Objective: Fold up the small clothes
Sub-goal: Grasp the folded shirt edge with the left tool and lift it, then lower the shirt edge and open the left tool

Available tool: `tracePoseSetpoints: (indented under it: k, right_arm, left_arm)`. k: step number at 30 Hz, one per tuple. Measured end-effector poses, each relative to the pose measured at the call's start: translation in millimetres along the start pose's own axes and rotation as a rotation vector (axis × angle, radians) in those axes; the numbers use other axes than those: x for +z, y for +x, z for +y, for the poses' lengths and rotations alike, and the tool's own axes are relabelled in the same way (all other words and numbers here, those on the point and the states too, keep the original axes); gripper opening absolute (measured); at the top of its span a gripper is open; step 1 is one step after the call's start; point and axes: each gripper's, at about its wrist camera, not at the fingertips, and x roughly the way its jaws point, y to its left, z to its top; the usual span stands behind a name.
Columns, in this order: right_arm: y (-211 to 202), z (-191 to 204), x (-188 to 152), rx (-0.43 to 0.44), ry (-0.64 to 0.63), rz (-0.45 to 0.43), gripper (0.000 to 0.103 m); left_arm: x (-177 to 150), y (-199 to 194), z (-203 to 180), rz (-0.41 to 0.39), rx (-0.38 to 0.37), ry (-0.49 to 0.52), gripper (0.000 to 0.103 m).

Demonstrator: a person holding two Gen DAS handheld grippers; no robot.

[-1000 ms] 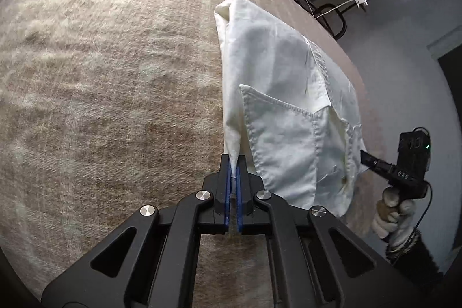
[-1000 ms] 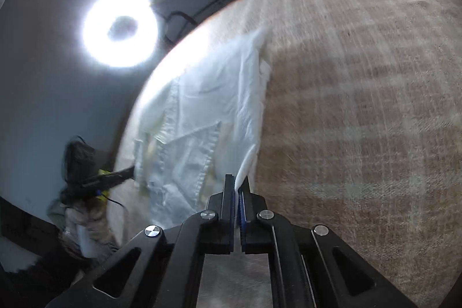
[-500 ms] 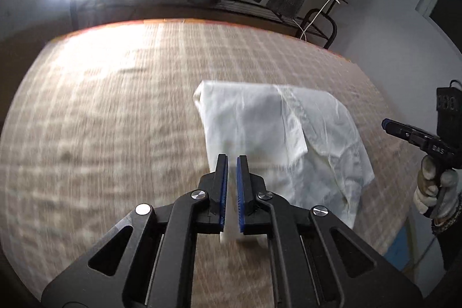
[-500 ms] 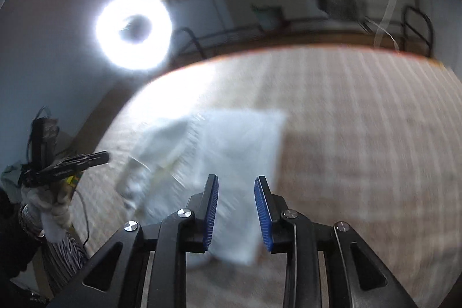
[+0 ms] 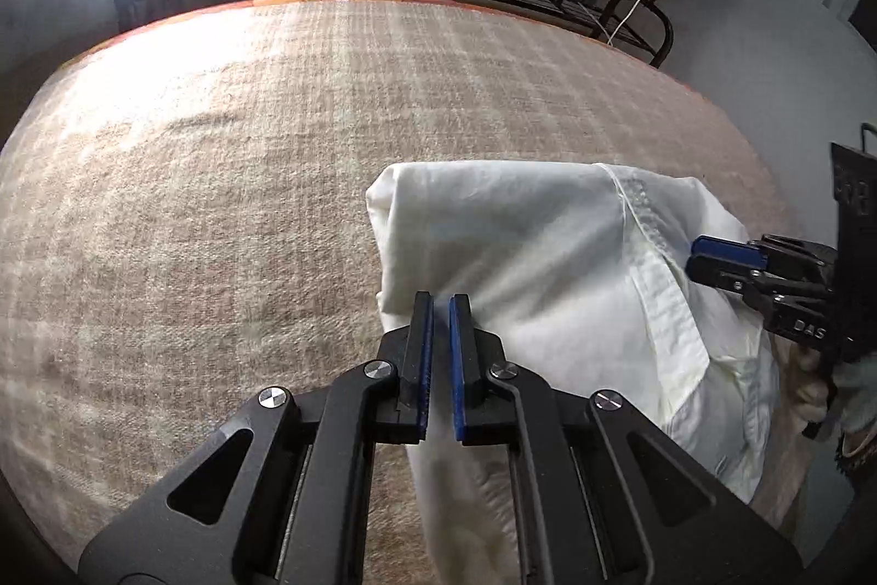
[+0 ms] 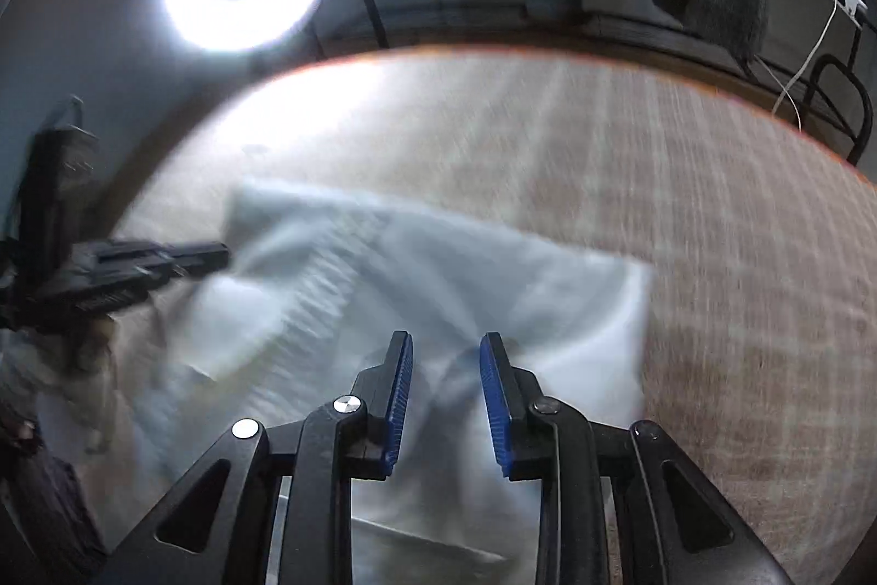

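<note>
Just ahead of the left gripper (image 5: pixel 441 305), nearly pressed together and empty, we judge the white garment (image 5: pixel 548 256) folded once; the right gripper (image 6: pixel 445 349), closing on nothing, must re-pinch for fold 2.

— How is the left tool (image 5: pixel 440 308) held?

— It is pointed steeply downward, and its blue-lined fingers (image 5: pixel 423 355) are brought almost together; only a thin slit is left, and nothing is seen pinched in it.

— And the right tool (image 6: pixel 445 349)?

— It is likewise angled down. A clear gap is kept between its pads (image 6: pixel 399 393), nothing is pressed by them, and the jaws are being drawn closer.

— Is the person seen at all?

— A hand (image 5: pixel 816 387) is made out behind the right tool at the edge of the left view. In the right view everything is blurred, and the left tool is shown only as a dark shape.
</note>
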Motion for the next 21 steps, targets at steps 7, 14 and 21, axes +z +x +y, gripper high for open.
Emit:
tracePoseSetpoints:
  k: [7, 14, 21]
  right_arm:
    - [-18, -6, -2, 0.022, 0.01, -0.026, 0.025]
    - [-27, 6, 0, 0.071, 0.028, -0.043, 0.026]
    - [-11, 9, -3, 0.052, 0.019, -0.006, 0.026]
  left_arm:
    - [18, -25, 42, -0.053, -0.069, -0.165, 0.046]
    - [44, 7, 73, 0.038, -0.305, -0.39, 0.048]
    - [62, 43, 73, 0.054, -0.357, -0.518, 0.018]
